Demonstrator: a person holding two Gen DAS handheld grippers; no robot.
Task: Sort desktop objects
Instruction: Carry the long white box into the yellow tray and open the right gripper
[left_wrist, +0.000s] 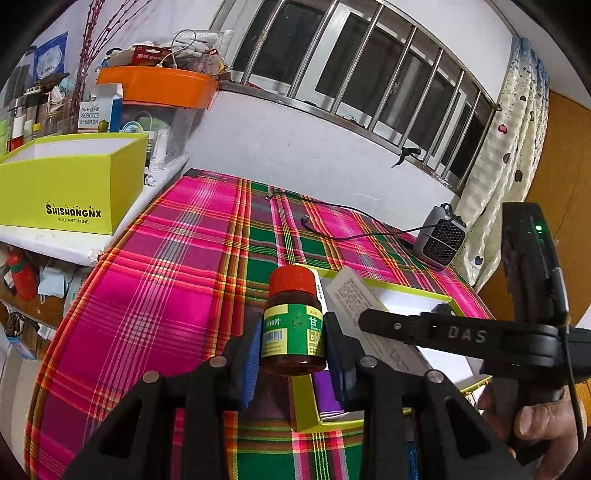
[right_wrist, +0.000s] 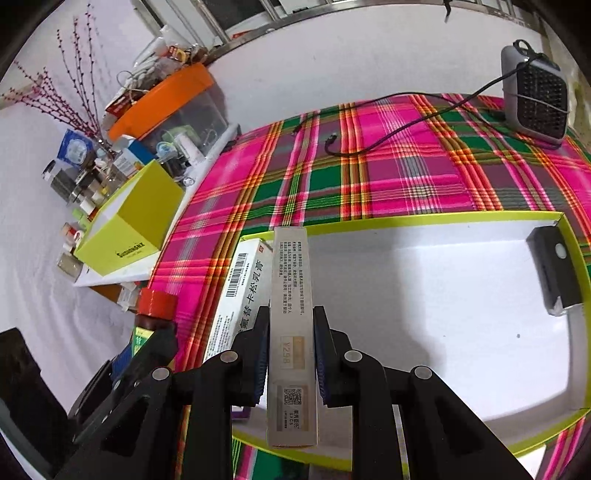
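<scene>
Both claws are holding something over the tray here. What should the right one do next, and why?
Probably lower the long grey box into the shallow lime-rimmed tray and release. The right claw grips it above the tray's white floor, beside the white ointment box, with bare space to its right.

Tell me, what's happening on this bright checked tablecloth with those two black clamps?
A person is sorting medicines with a hand-held gripper in each hand. The left gripper is clamped on an amber pill bottle with a red cap. The right gripper grips a long grey carton over a shallow lime-edged tray, where a white ointment box and a small black device already lie.
</scene>
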